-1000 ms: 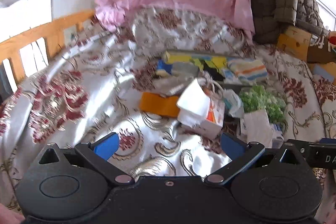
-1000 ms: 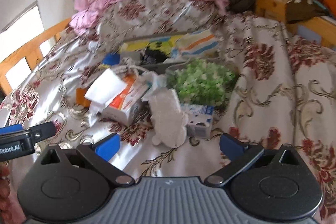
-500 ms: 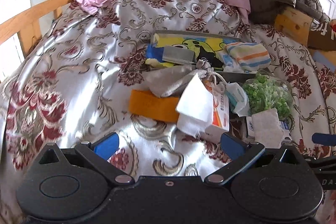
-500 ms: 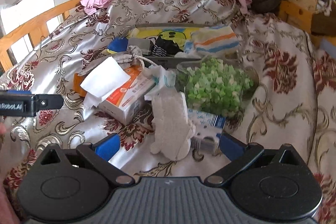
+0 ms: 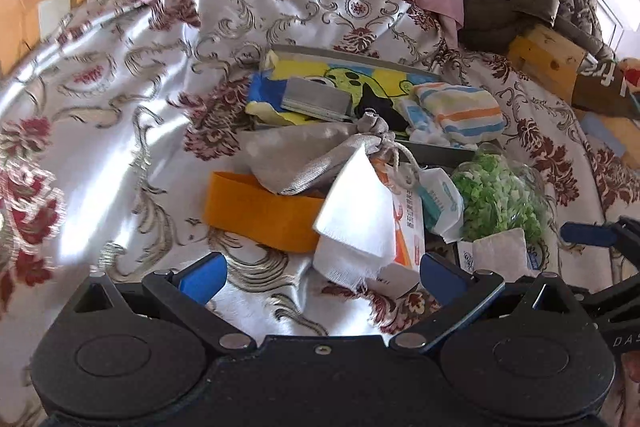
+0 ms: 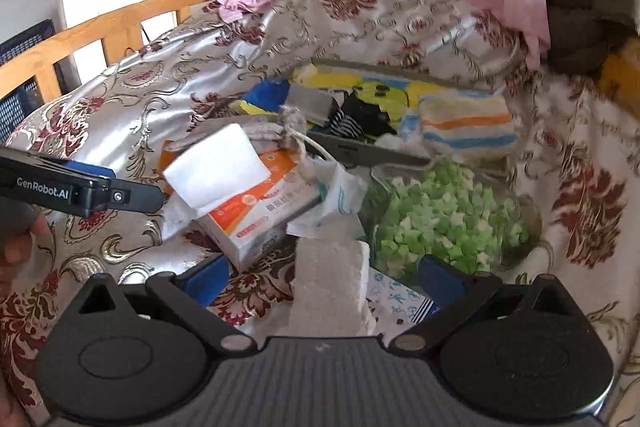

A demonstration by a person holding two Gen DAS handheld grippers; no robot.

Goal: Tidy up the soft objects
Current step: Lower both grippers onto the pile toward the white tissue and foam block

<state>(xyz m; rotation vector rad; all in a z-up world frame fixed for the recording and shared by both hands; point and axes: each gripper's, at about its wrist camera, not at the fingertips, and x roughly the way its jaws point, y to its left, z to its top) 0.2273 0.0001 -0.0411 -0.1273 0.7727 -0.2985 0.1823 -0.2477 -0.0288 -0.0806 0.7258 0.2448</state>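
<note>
Closer now to the pile than a second ago, in both views, with the bedspread (image 5: 120,147) sliding back under the cameras. Through the left wrist view: left gripper (image 5: 320,273) spread wide, blue pads well apart, nothing between them, nothing touched. Straight ahead, just past the pad line and slightly right of centre, a folded white tissue (image 5: 356,223) draped over an orange-and-white tissue box (image 5: 406,227), its long side running away from the gripper. Ahead and left of that, an orange band (image 5: 256,211) lying crosswise, partly under a grey drawstring pouch (image 5: 304,155). Farther ahead, a grey tray (image 5: 440,151) with a striped cloth (image 5: 456,111) at its right end. Off to the right, a clear bag of green bits (image 5: 496,199). Through the right wrist view: right gripper (image 6: 324,279) likewise wide open and empty. Dead ahead between the pads, a white fluffy cloth (image 6: 328,287), standing up lengthwise along the line of approach and very near, though contact cannot be told. Same tissue box ahead and left, the bag of green bits ahead and right, the tray beyond; the left gripper's finger crossing in at far left. By position, right gripper nearer the white cloth, left gripper nearer the tissue and band. Likely a short forward push and a squeeze across the cloth's narrow width; some risk of catching the small patterned packet (image 6: 396,301) lying just beside it on the right.
</note>
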